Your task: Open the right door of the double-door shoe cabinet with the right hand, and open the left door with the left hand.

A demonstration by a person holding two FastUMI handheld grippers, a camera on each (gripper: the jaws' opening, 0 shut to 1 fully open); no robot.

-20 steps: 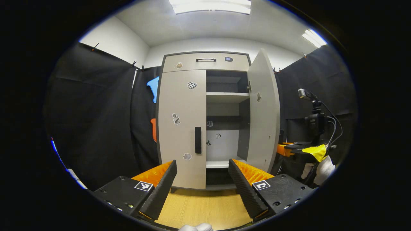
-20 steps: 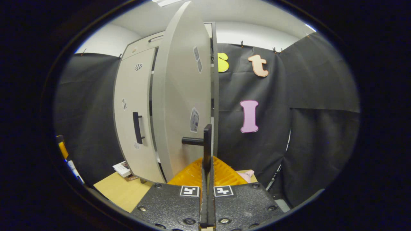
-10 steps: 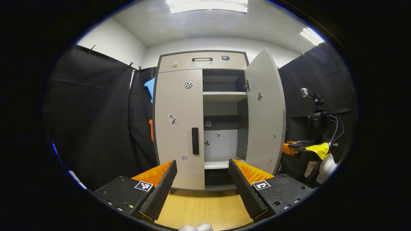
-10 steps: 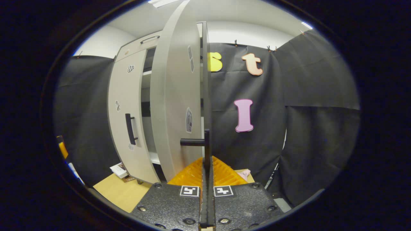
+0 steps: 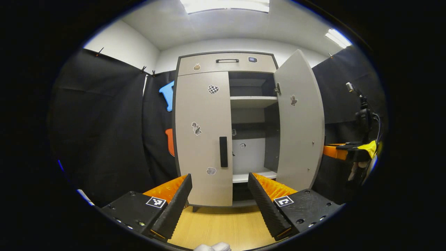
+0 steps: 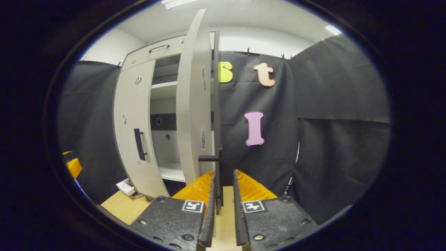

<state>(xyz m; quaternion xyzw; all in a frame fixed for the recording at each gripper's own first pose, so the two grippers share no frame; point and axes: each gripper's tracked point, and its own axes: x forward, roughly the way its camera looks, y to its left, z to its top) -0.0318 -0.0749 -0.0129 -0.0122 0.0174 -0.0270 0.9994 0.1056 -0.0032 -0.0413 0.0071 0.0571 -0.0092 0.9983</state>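
Left gripper view faces the shoe cabinet point(image 5: 223, 66) head-on: left door point(image 5: 204, 139) closed, right door point(image 5: 299, 122) swung wide, two pale shelves bared inside. Right gripper view sees that open door point(image 6: 193, 104) edge-on, its handle point(image 6: 218, 164) between the right gripper point(image 6: 223, 177) fingers, which are slightly parted and released. The left gripper point(image 5: 220, 183) hangs wide open, well short of the left door handle point(image 5: 223, 151). Wooden floor point(image 5: 223, 226) lies below.

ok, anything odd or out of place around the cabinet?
Only the floor clutter by the cabinet's base: small papers or a booklet, too small to identify. Right door is open, left door shut, nothing damaged.
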